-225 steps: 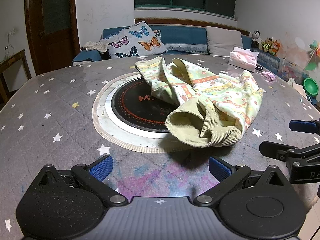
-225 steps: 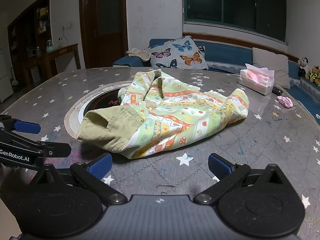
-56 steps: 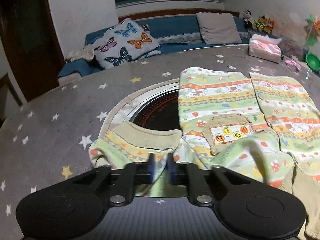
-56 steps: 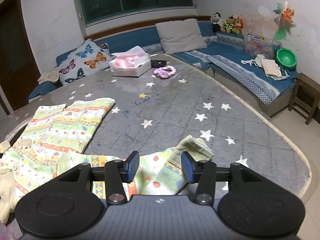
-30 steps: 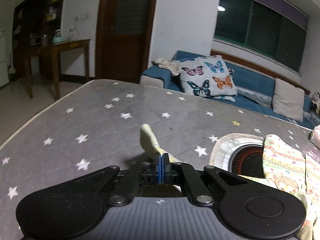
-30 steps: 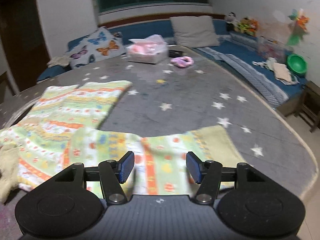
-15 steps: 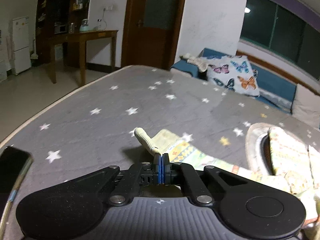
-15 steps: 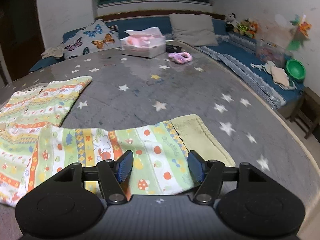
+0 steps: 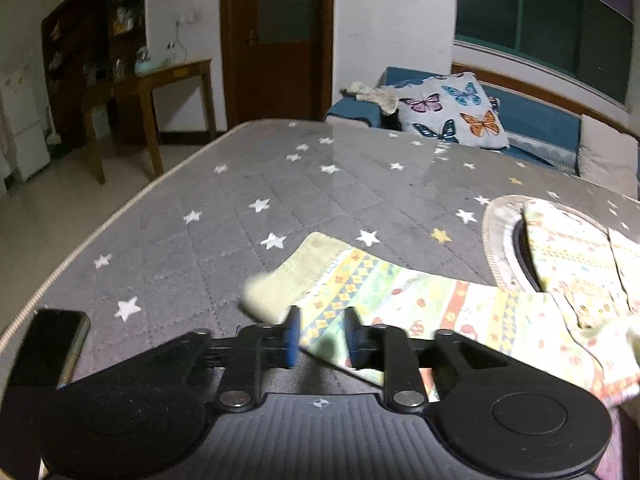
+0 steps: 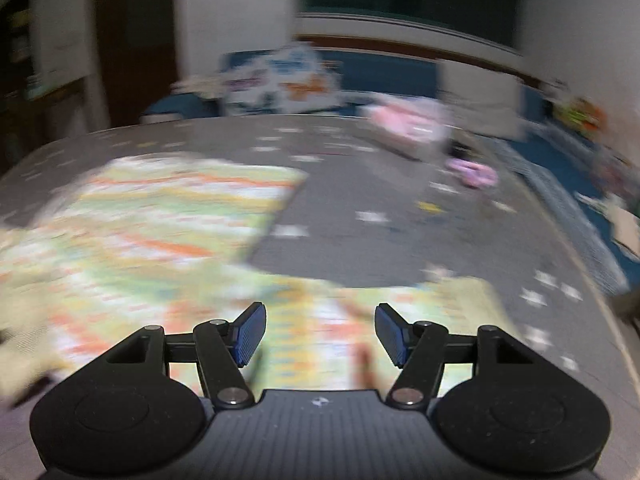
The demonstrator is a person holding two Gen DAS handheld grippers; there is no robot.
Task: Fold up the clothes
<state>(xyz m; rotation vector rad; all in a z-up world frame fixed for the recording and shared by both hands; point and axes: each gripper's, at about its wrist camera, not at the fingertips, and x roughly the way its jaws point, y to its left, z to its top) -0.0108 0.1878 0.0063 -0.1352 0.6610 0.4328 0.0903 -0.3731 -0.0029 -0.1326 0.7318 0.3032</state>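
A child's patterned green, yellow and orange jacket lies spread on the grey star-print table. In the left wrist view its left sleeve [image 9: 408, 304] stretches flat across the table, its ribbed green cuff [image 9: 296, 272] just past my left gripper [image 9: 320, 340]. The left gripper is open, its blue pads on either side of the sleeve's near edge, not pinching it. In the blurred right wrist view the jacket body [image 10: 160, 224] lies to the left and the right sleeve [image 10: 360, 320] runs under my open right gripper [image 10: 320, 338].
A dark phone [image 9: 48, 344] lies at the table's near left corner. A round hotplate inset [image 9: 504, 236] sits under the jacket body. A pink tissue box [image 10: 408, 128] and a pink hair tie [image 10: 472, 174] are at the far right. A blue sofa [image 9: 520, 120] stands behind.
My left gripper has opened and let the sleeve cuff drop flat onto the table. My right gripper stays open and is swinging left, blurring its view.
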